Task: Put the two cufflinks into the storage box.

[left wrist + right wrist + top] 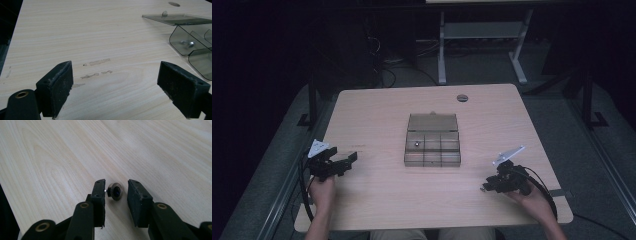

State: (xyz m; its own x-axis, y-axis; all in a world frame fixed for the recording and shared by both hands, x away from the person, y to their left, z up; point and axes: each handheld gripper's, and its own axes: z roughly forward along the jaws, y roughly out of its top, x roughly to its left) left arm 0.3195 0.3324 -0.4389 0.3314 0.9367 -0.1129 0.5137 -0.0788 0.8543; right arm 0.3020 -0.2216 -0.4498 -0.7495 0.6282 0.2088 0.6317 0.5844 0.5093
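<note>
A small round knurled metal part [115, 191] lies on the wooden table [50, 157] between the jaws of my right gripper [115, 192]. The jaws stand close on either side of it, with a sliver of table showing beside the right pad, so the gripper is open. In the high view my right gripper [485, 188] sits low at the table's front right. My left gripper [348, 164] rests at the front left, open wide with nothing between its pads [60, 85]. A smoky clear compartment box [432, 146] stands mid-table with its lid [175, 18] laid back.
One small metal piece [417, 144] lies in a left compartment of the box, also seen as a metal piece [190, 44] from the left gripper. A round cable hole [462, 97] marks the table's far edge. Faint tape marks [98, 62] streak the wood.
</note>
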